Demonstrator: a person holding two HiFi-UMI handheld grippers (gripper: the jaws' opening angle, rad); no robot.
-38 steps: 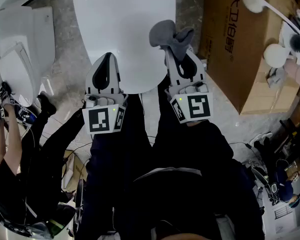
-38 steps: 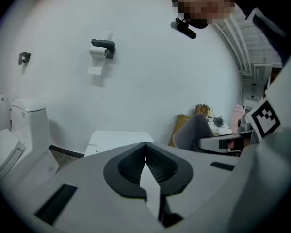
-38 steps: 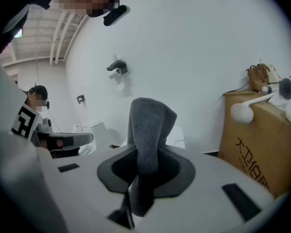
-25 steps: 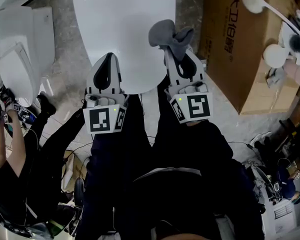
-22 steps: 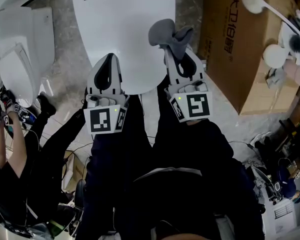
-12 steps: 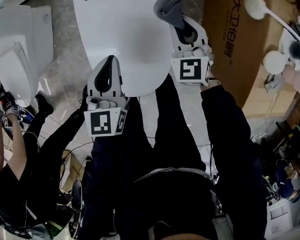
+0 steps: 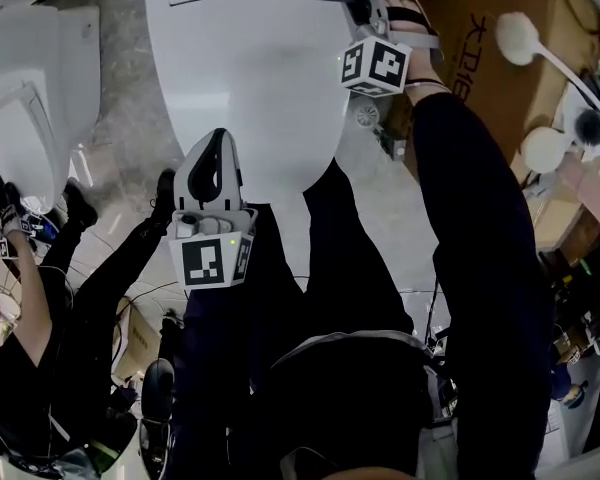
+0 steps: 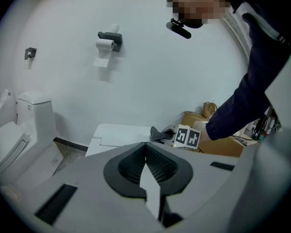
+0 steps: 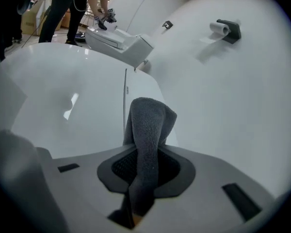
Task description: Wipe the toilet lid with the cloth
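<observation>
I pinch the dark grey terry cloth (image 9: 148,125) in my right gripper (image 9: 144,176). Its fingers (image 9: 72,178) close on the lower part, and the free end stands up past the tips, folded over on itself. In the head view this gripper is stretched out to about 1 o'clock on the glossy white oval toilet lid (image 7: 250,78), near the far end where the lid meets the tank. The cloth hangs just over that edge. I cannot tell whether it presses on the surface or hovers a little above it.

My left gripper (image 7: 215,140) sits at the lid's 6 o'clock edge, close to my legs. Its fingers (image 8: 87,193) are pressed together with nothing between them, so it takes no part.

I judge this to be the start of a stroke: the cloth is placed at the far end and most of the lid is unwiped. The next move calls for lowering the cloth flat onto the lid and drawing it from 1 o'clock toward 6 o'clock with steady pressure. My grip must stay firm, because the loose fold could drag out of my fingers.
</observation>
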